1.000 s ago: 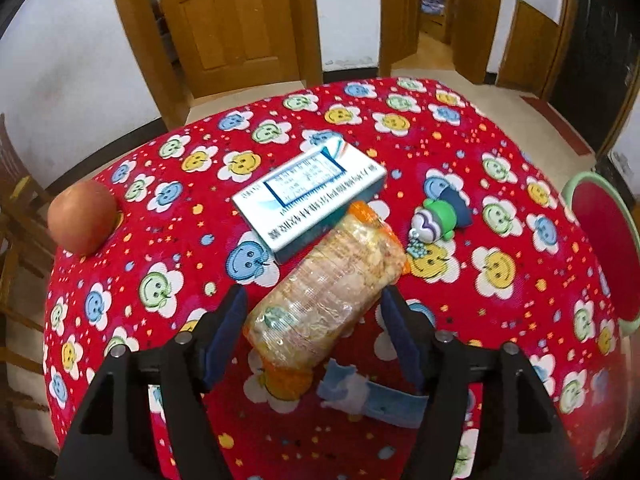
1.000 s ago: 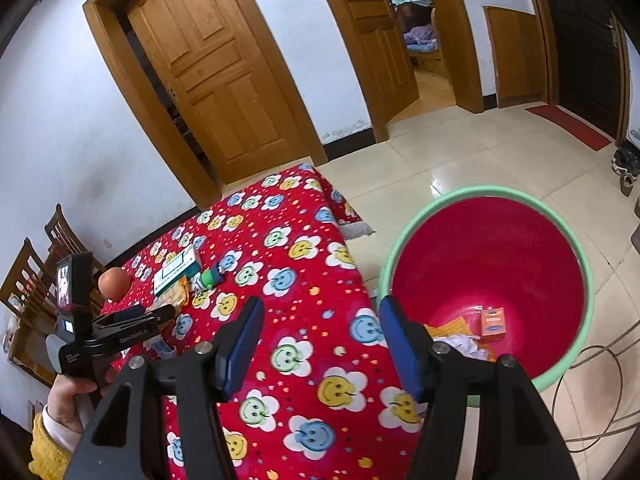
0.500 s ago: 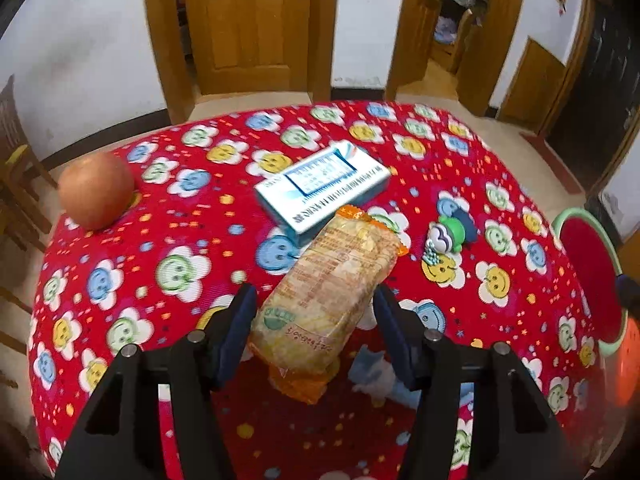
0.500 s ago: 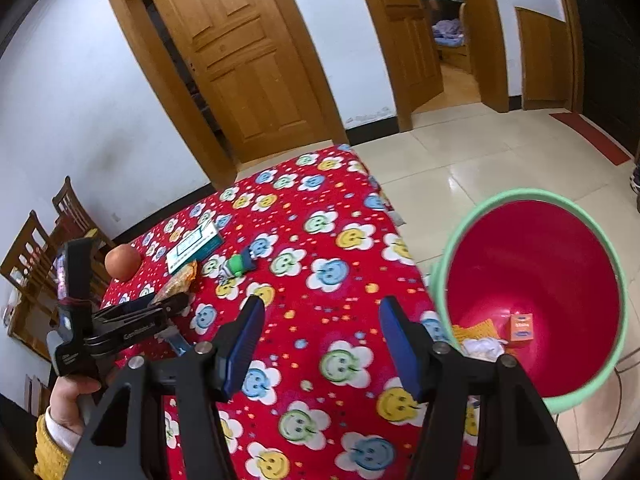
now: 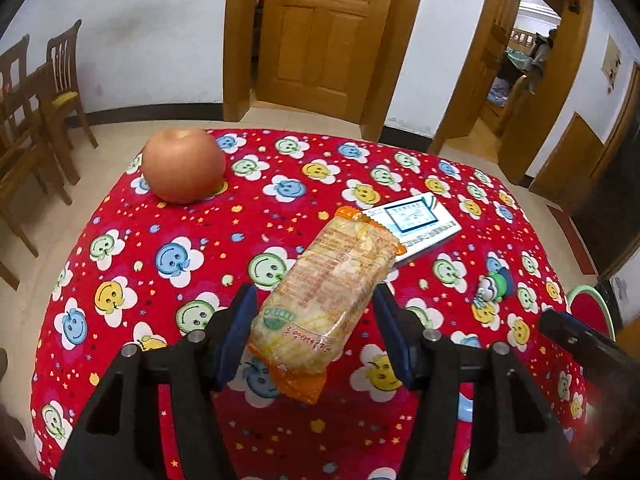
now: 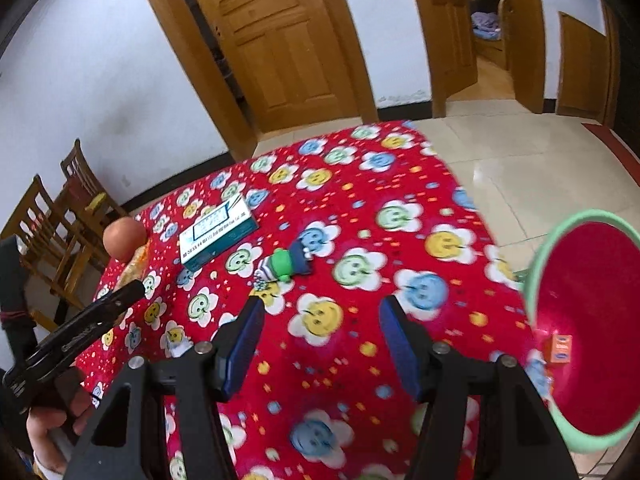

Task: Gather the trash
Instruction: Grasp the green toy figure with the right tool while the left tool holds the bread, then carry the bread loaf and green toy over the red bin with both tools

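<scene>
Both wrist views angled down, close over table (image 5: pixel 120 216) — shared: apple (image 5: pixel 183 170), box (image 5: pixel 416 222).

Apple (image 5: pixel 183 170) upper left on red smiley-flower tablecloth (image 5: pixel 168 280). Blue-white box (image 5: pixel 416 222) right of centre. Small green-blue toy (image 5: pixel 494 284) lower right. Wooden chairs (image 5: pixel 44 92) far left; doors (image 5: pixel 320 32) behind.

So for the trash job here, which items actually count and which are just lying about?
Part of the job:
- snack packet, gripped in the left claw
- red bin, small orange box inside
- right claw, empty

Probably just lying about:
- apple
- blue-and-white box
- small toy
</scene>
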Available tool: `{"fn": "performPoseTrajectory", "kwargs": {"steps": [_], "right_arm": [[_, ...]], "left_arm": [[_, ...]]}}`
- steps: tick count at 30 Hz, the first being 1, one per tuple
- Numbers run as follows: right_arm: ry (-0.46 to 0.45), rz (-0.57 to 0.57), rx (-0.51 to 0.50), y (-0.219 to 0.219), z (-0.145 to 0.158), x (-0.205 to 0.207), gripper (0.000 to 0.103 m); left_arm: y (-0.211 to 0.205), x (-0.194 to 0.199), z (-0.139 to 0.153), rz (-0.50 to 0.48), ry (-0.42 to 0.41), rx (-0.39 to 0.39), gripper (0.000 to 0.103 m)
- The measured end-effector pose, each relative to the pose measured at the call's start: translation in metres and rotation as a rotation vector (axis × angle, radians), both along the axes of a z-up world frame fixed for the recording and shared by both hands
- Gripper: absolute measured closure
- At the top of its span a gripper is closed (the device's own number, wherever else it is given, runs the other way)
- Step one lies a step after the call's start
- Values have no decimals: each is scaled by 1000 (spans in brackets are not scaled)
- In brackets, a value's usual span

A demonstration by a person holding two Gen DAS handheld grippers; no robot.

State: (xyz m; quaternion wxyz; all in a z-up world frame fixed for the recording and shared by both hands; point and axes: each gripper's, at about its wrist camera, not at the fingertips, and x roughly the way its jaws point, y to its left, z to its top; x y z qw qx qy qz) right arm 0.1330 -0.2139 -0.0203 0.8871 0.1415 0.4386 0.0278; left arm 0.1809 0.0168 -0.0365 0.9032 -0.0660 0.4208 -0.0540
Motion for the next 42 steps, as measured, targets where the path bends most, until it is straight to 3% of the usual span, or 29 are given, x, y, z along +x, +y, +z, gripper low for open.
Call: {"fn": "performPoseTrajectory", "kwargs": {"steps": [8,14,16,18,19,42], "right_arm": [[51,48,-57,21,-24,38,40],[36,66,-97,31,-28,48,40],[30,75,-116,35,-28,49,44],[25,99,-105,38,-28,49,57],[26,100,-106,38,-27,50,57],[-56,36,6,2,13,-2,58]], "left_arm": [[3,0,-5,1,13,-8,43],[5,2,-9,9,28,-15,43],[6,2,-10,12,28,-15,43],[6,2,-10,14,28,-14,43],[6,2,-10,15,30,-13,43],[-13,-13,10,-26,-3,-14,43]]}}
